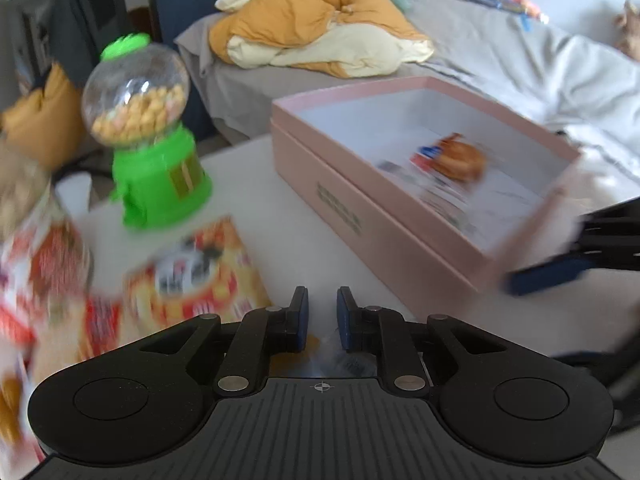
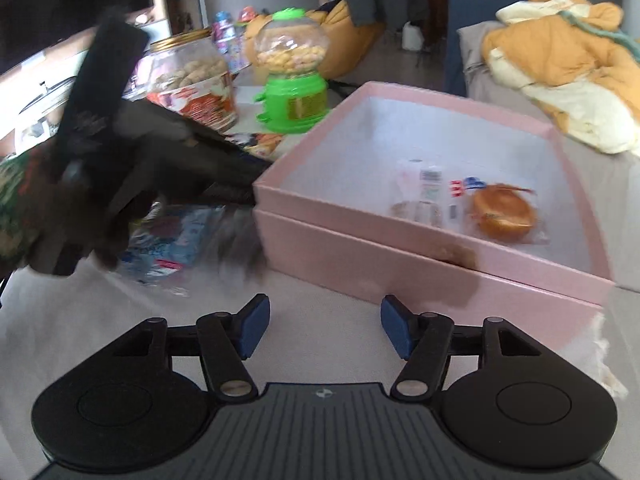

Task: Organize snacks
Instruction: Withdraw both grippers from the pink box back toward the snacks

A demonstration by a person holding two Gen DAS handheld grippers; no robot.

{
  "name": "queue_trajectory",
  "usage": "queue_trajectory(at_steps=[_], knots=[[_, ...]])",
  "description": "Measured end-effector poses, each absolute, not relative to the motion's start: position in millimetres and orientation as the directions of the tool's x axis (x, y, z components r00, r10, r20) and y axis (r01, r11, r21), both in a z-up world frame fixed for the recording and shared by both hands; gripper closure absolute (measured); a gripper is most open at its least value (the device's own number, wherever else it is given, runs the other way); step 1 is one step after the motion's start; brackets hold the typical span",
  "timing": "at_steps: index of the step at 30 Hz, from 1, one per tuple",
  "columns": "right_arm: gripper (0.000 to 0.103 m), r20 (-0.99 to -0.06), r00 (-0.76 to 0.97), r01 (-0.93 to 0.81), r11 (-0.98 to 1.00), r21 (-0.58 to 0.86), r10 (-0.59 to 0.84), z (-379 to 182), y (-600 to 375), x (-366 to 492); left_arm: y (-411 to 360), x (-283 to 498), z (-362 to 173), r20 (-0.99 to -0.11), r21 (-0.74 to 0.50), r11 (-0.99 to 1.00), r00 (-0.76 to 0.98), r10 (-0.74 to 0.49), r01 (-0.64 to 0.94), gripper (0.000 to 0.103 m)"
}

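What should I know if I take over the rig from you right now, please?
Left gripper: shut, over the clear packet; whether it pinches it is unclear.
Right gripper: open, empty, in front of the pink box.
In the box: wrapped bun, small sachets.
Outside on the table: clear packet, orange snack bag, cookie jar, green candy dispenser.
Left: probably boxing the loose packets.

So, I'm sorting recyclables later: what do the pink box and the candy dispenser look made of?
Pink box: likely matte cardboard; flat, sharp-edged walls, white inside. Candy dispenser: seemingly plastic; a glossy clear globe on a bright green moulded base and cap.
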State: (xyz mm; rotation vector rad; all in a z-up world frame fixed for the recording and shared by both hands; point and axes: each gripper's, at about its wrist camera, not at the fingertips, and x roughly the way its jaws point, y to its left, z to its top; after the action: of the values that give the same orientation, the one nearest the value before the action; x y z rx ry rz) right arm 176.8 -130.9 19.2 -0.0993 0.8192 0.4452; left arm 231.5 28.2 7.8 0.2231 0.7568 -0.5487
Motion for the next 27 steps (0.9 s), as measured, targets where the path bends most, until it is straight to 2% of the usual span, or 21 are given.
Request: queue_trajectory(at_steps=[7, 12, 17, 20, 27], knots=[[0.037, -0.741, 0.549, -0.472, 0.875, 0.107, 0.387, 21, -78, 180, 69, 201, 20, -0.676, -0.15, 0.921, 0.643, -0.361, 0.36, 0.08], [0.038, -0.735, 0.551, -0.478, 0.871, 0.111, 0.396, 23, -57, 180, 71, 181, 32, -0.659, -0.057, 0.956, 0.708, -0.253, 0.288, 0.08], [0.038, -0.726, 0.547, -0.519, 0.849, 0.099, 0.418, 28, -70, 162, 116, 154, 51, -0.562, -0.224, 0.963, 0.787, -0.254, 0.151, 0.078], [0.038, -0.709, 0.573, -0.524, 0.849, 0.068, 0.411, 32, -79, 148, 139, 146, 47, -0.539, -0.291, 0.954, 0.812, -0.223, 0.068, 0.077], [0.038, -0.664, 0.588, -0.514, 0.847, 0.136, 0.463, 44, -57, 162, 166, 116, 36, -0.525, -0.331, 0.942, 0.839, -0.143, -0.047, 0.077]])
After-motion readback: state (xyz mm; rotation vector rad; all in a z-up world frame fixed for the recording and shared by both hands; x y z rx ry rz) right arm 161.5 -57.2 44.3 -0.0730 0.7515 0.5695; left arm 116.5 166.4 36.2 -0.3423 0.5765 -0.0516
